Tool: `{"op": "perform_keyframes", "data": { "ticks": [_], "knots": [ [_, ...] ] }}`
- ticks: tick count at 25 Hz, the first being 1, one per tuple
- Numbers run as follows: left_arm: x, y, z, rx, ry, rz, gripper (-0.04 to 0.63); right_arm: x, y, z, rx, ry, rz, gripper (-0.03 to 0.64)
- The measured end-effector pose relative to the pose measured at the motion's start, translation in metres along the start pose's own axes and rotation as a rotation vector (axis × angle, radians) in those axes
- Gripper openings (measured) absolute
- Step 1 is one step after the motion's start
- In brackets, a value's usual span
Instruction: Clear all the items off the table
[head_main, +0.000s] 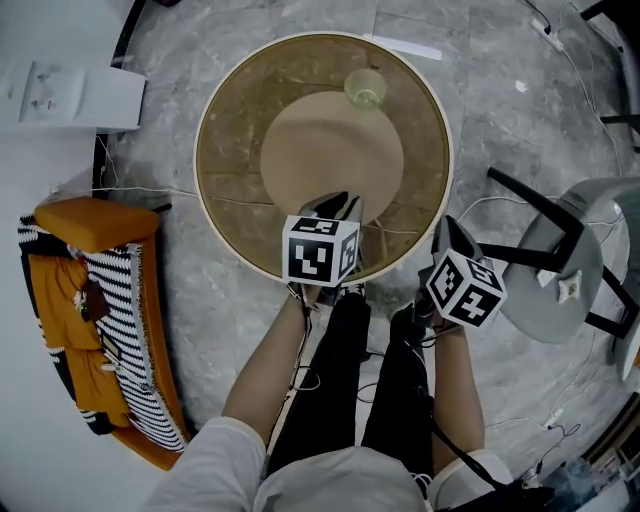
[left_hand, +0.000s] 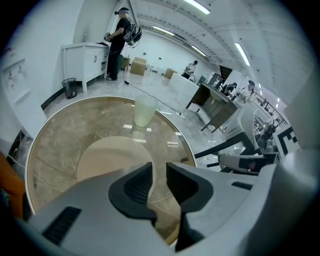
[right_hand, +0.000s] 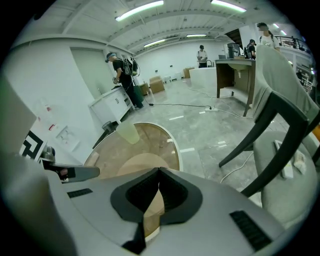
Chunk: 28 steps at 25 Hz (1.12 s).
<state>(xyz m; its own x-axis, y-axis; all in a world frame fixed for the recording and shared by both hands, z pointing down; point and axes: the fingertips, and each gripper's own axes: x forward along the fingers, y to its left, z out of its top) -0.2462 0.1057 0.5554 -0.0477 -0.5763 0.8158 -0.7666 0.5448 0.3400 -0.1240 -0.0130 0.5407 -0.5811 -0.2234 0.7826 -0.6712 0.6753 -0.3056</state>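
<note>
A pale green translucent cup stands upright on the far side of the round glass table; it also shows in the left gripper view as the cup and in the right gripper view as the cup. My left gripper hovers over the table's near edge, its jaws a narrow gap apart with nothing between them. My right gripper hangs just off the table's right rim, shut and empty, tips touching. Both are well short of the cup.
A grey chair with black legs stands close on the right. An orange bench with a striped cushion lies at the left, and a white cabinet at the far left. Cables trail across the marble floor. People stand far off in the room.
</note>
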Motion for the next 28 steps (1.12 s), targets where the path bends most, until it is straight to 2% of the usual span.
{"op": "perform_keyframes", "data": {
  "ticks": [7,15,22,25,28],
  "knots": [
    [0.014,0.016,0.059,0.097,-0.032,-0.006,0.192,0.013,0.003,0.005,0.042,-0.010,-0.014,0.023],
    [0.041,0.026,0.111,0.273,-0.047,0.032,0.336,0.025,0.007,0.008,0.046,0.002,-0.027,0.023],
    [0.068,0.032,0.140,0.424,-0.041,0.082,0.377,0.033,0.008,0.011,0.060,0.002,-0.039,0.023],
    [0.076,0.034,0.149,0.439,-0.036,0.085,0.382,0.036,0.009,0.007,0.061,0.013,-0.042,0.023],
    [0.086,0.036,0.157,0.416,-0.038,0.079,0.385,0.038,0.009,0.004,0.064,0.022,-0.041,0.023]
  ]
}}
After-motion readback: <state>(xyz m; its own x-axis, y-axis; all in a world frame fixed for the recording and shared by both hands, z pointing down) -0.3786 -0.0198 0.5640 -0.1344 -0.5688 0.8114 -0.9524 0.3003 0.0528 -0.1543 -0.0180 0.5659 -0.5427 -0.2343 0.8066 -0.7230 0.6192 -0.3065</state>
